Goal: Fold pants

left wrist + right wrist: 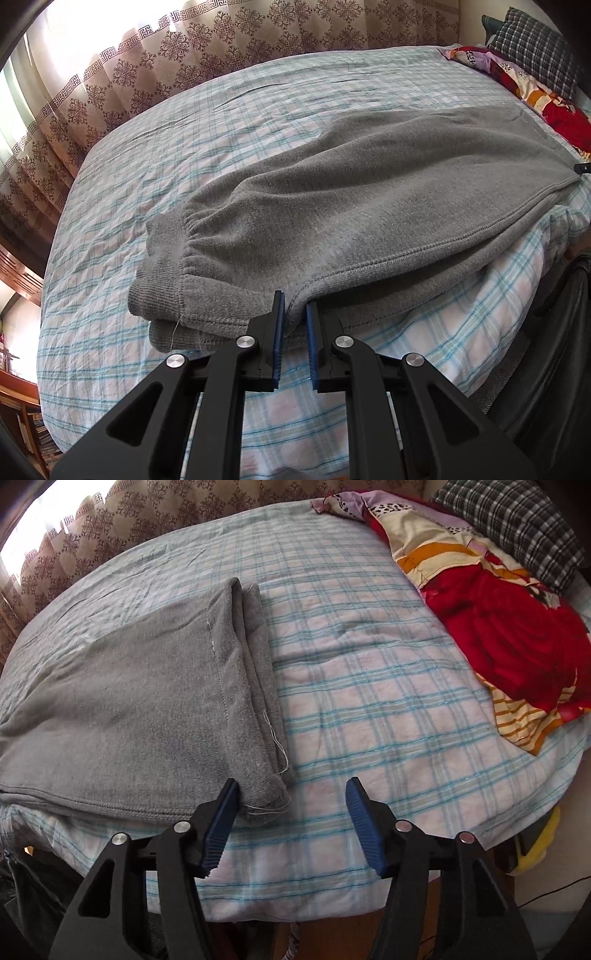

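Low centre of the left view, my left gripper [294, 317] is clenched on the pants [369, 192] hem. Pants run long toward upper right across the bed [184, 122]. My right gripper [291, 805] is released, waistband corner at its left pad, so it's nearer that end.

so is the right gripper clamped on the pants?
No. The right gripper stands open, its fingers apart over the plaid bedsheet, with the grey pants corner just beside the left pad.

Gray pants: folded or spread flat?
Folded. The gray pants lie doubled on the bed, layered cuffs stacked at one end, edges stacked at the other.
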The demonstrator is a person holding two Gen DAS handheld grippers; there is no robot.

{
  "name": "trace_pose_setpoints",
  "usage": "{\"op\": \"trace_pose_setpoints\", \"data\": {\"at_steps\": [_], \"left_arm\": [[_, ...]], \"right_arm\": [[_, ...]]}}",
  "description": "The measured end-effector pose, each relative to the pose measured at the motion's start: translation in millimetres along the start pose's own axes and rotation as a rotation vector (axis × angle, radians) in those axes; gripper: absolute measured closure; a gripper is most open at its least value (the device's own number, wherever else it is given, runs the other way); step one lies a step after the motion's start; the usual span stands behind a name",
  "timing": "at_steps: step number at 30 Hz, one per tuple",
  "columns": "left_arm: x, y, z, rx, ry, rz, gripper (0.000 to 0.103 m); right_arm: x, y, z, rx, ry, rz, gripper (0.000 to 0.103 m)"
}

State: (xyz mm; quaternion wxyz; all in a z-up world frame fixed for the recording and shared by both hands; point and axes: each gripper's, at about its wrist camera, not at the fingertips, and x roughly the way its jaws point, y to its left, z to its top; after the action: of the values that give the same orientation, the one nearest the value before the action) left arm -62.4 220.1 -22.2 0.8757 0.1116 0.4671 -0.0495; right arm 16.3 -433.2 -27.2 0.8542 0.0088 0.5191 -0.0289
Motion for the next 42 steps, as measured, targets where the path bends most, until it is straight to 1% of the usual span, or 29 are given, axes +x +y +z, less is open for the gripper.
{"op": "trace_pose_setpoints", "data": {"at_steps": [2,4,6,8,9,11,13,14,15,16,17,19,21,22,25,28,31,34,36,38,39,40,41,42], "left_arm": [[-8.1,2.2,0.6,-0.014,-0.005,-0.029,0.083],[-19.7,4.7,2.2,-0.026,-0.030,-0.058,0.074],[-29.7,3.3,7.9,-0.027,-0.060,-0.073,0.071],[-33.2,-1.8,17.8,-0.022,-0.081,-0.071,0.065],[-32.8,-6.7,22.5,-0.008,-0.085,-0.074,0.064],[-28.8,-21.9,28.7,0.054,-0.087,-0.079,0.062],[-19.7,-39.0,30.2,0.135,-0.071,-0.051,0.058],[-14.6,-46.7,29.2,0.175,-0.061,-0.041,0.057],[-8.5,-53.1,28.3,0.207,-0.050,-0.030,0.056],[-1.5,-57.7,27.5,0.220,-0.034,-0.026,0.056],[5.7,-60.9,26.7,0.222,-0.013,-0.034,0.056],[17.6,-68.5,22.5,0.250,0.018,-0.031,0.056],[25.0,-74.7,16.9,0.284,0.039,-0.020,0.056],[25.6,-77.0,14.5,0.296,0.039,-0.017,0.056],[23.4,-77.3,10.9,0.305,0.032,-0.020,0.056],[22.1,-76.4,10.9,0.310,0.023,-0.018,0.056],[22.7,-81.7,10.8,0.341,0.017,0.011,0.056],[24.4,-85.4,13.1,0.354,0.011,0.033,0.056],[24.9,-84.9,15.0,0.340,0.015,0.030,0.056],[23.9,-84.2,15.7,0.331,0.017,0.026,0.057],[22.9,-83.5,16.1,0.324,0.013,0.022,0.063],[22.1,-82.9,16.9,0.315,0.011,0.017,0.078],[21.4,-82.3,17.3,0.308,0.012,0.016,0.083],[20.0,-81.6,18.1,0.304,0.010,0.016,0.088]], "right_arm": [[-11.5,4.9,5.7,-0.008,-0.042,-0.012,0.042],[-19.4,14.7,13.5,-0.020,-0.080,-0.019,0.042],[-25.4,32.6,23.0,-0.052,-0.112,-0.034,0.042],[-29.0,51.3,30.8,-0.100,-0.143,-0.070,0.042],[-30.5,60.5,34.6,-0.114,-0.153,-0.049,0.042],[-31.6,80.3,38.3,-0.135,-0.153,0.025,0.042],[-29.7,103.1,38.0,-0.194,-0.152,0.037,0.042],[-26.5,114.8,35.7,-0.218,-0.145,0.056,0.042],[-22.1,122.7,34.0,-0.233,-0.127,0.092,0.042],[-16.5,130.4,31.6,-0.246,-0.101,0.121,0.042],[-9.4,136.6,28.5,-0.261,-0.081,0.124,0.042],[6.0,139.5,21.9,-0.272,-0.032,0.098,0.042],[20.8,130.3,13.6,-0.246,0.041,0.089,0.042],[23.5,123.1,10.0,-0.226,0.056,0.107,0.042],[21.1,105.9,3.3,-0.192,0.050,0.134,0.042],[10.2,103.3,1.7,-0.188,0.018,0.175,0.042],[-6.8,114.4,-1.4,-0.257,-0.023,0.246,0.042],[-18.1,138.3,-6.6,-0.372,-0.051,0.295,0.042],[-18.8,156.5,-12.8,-0.460,-0.049,0.314,0.042],[-16.1,171.8,-20.3,-0.550,-0.041,0.307,0.042],[-13.9,177.6,-23.5,-0.588,-0.042,0.290,0.042],[-11.0,181.6,-25.4,-0.611,-0.047,0.262,0.042],[-7.6,182.7,-25.2,-0.614,-0.045,0.238,0.048],[-4.8,180.4,-22.8,-0.597,-0.028,0.250,0.065]]}}
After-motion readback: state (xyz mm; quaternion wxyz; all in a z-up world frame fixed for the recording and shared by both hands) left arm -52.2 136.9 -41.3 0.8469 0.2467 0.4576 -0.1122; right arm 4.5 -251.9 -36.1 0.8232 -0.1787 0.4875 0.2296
